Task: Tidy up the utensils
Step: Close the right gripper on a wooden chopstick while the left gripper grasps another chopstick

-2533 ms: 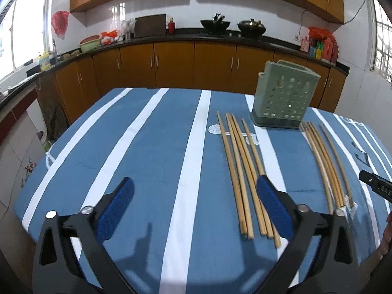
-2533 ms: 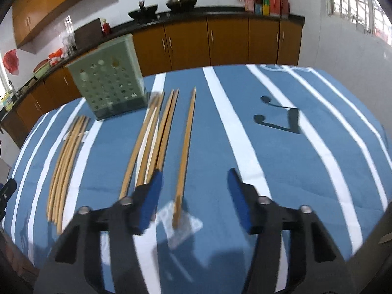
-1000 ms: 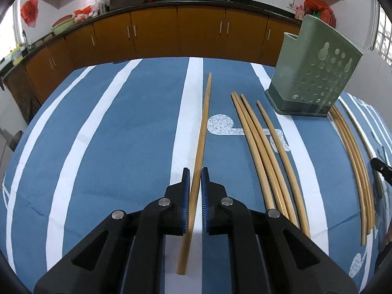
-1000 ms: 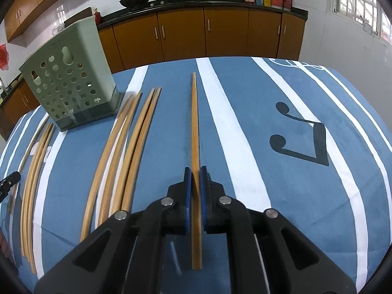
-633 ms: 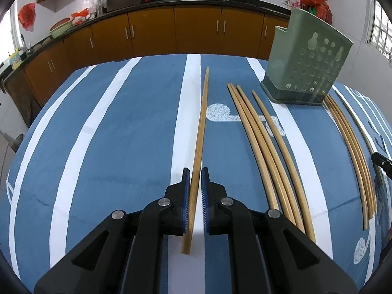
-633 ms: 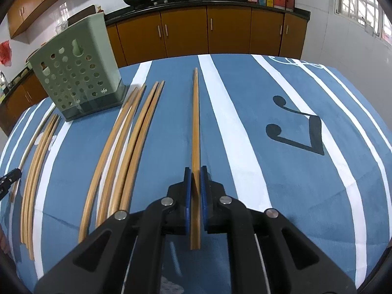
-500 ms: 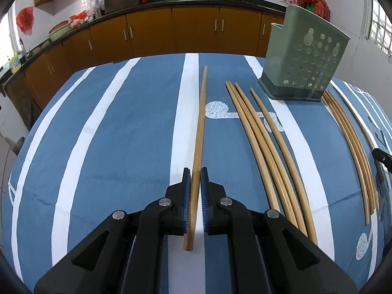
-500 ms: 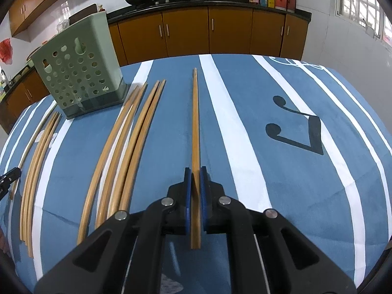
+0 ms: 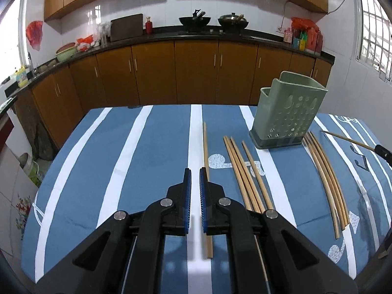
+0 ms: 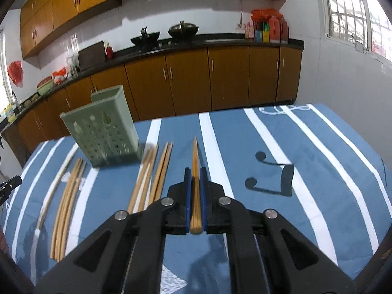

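My left gripper (image 9: 193, 171) is shut and empty above the blue striped tablecloth; one long chopstick (image 9: 205, 152) lies on the cloth just right of it. My right gripper (image 10: 193, 171) is shut on a chopstick (image 10: 195, 171) and holds it lifted, pointing forward; its tip also shows at the far right in the left wrist view (image 9: 348, 139). The green perforated utensil holder (image 9: 286, 120) stands upright at the back right; in the right wrist view it (image 10: 103, 134) is left of my gripper. More chopsticks lie in groups (image 9: 247, 171) (image 9: 325, 171).
The table (image 9: 110, 147) has a blue cloth with white stripes and music notes. Its far edge faces wooden kitchen cabinets (image 9: 196, 73) and a counter with woks. A bottle (image 9: 29, 169) stands on the floor at the left.
My left gripper has let go of its chopstick and risen; that chopstick now lies on the cloth. My right gripper has lifted its chopstick off the table.
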`<state>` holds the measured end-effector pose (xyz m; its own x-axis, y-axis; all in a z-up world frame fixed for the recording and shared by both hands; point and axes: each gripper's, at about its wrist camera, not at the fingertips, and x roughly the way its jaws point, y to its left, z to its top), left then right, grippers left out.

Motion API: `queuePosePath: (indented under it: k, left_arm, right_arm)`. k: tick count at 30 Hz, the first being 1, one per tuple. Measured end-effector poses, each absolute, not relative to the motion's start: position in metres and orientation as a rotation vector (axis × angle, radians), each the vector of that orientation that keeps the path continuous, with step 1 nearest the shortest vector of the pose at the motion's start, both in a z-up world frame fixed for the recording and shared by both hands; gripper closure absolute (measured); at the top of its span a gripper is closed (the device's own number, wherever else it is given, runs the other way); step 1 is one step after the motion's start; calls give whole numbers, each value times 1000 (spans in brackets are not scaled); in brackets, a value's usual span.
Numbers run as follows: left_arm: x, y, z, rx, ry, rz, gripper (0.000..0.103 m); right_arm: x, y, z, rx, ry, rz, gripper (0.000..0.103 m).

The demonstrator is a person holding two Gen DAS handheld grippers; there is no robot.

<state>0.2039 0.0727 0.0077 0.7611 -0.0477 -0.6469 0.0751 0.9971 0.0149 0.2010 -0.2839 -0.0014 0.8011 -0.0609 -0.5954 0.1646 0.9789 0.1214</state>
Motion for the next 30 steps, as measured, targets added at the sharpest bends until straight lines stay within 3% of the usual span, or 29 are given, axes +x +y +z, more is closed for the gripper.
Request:
queuePosePath:
  k: [7, 12, 16, 19, 21, 30]
  left_arm:
    - [208, 66, -36, 42, 814, -94, 95]
    - [212, 59, -56, 71, 857, -90, 80]
    - [211, 55, -67, 85, 881, -89, 80]
    - [210, 54, -66, 88, 881, -92, 80]
    - [209, 54, -65, 89, 881, -90, 96]
    - [204, 58, -50, 82, 857, -96, 96]
  right_arm:
    - [198, -279, -20, 170, 689, -108, 95]
    - [196, -275, -30, 174, 717, -97, 95]
    - [196, -274, -34, 176, 731, -92, 95]
    - [197, -273, -36, 179, 739, -91, 95]
    - [197, -273, -36, 181, 740, -90, 95]
    - [191, -277, -15, 167, 670, -93, 95]
